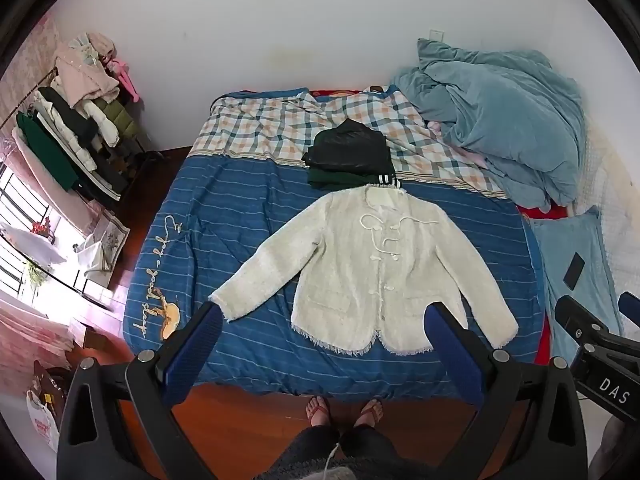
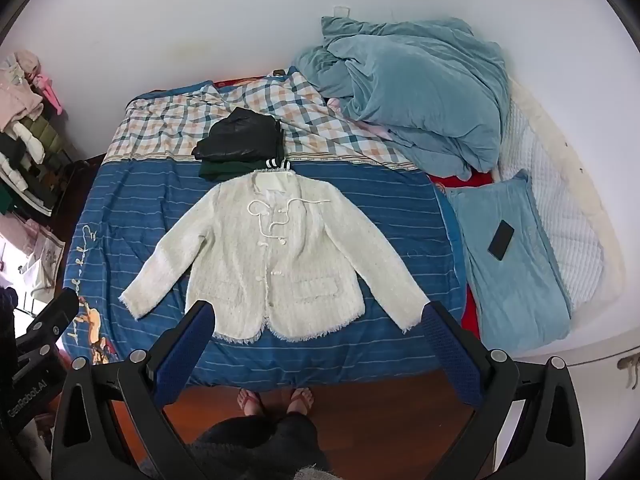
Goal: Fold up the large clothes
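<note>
Both grippers (image 1: 323, 322) (image 2: 318, 320) open; jacket (image 1: 360, 268) flat, collar away.

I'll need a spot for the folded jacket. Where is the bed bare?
Bare blue sheet lies left of the white jacket, toward the printed lettering. The head end is crowded: dark folded stack, then the heaped blue duvet rightward.

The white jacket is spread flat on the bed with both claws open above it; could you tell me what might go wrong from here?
1. The loose cord on the front of the white jacket could snag a finger or end up bunched inside the fold.
2. The collar touches the dark folded clothes, so lifting the shoulders may drag that pile.
3. The left claw and right claw hang near the hem; the splayed sleeves may fold unevenly.
</note>
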Demonstrator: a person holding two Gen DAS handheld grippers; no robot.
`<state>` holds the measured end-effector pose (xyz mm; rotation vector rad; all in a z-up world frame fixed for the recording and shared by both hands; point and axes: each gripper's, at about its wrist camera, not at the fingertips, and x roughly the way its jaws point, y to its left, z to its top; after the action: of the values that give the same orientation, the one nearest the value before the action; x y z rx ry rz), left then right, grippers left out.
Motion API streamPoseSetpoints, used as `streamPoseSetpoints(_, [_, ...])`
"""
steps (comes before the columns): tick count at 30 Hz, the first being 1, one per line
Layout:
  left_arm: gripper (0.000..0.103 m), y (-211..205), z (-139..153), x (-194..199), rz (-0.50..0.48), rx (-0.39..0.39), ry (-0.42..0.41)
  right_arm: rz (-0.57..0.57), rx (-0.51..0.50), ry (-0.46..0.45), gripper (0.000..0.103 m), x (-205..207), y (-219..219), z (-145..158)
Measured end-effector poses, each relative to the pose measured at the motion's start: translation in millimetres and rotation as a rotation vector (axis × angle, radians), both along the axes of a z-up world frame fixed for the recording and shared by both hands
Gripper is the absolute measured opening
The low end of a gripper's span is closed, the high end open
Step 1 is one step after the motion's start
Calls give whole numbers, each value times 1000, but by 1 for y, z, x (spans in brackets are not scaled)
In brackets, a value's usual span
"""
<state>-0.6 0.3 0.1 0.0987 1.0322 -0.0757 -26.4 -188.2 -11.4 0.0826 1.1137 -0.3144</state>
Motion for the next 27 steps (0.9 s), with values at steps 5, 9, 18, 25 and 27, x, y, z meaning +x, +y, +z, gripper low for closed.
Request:
streamPoseSetpoints(5, [103, 0, 0, 0, 0, 0, 18, 2, 9, -1, 103, -1, 1, 0])
streamPoseSetpoints(9, [103, 1, 1, -1, -5, 2, 18, 3, 9, 0, 103, -2, 1, 1])
streamPoseSetpoints(18, [103, -2, -2, -2, -9, 5, 43, 6, 8, 6, 103, -3, 3, -2])
streamPoseSetpoints(25, [103, -1, -2, -2, -14, 3, 56, 7, 8, 12, 103, -6, 4, -2])
streamPoseSetpoints(27, [103, -2, -3, 0, -14, 4, 58, 5, 12, 15, 103, -8, 6, -5])
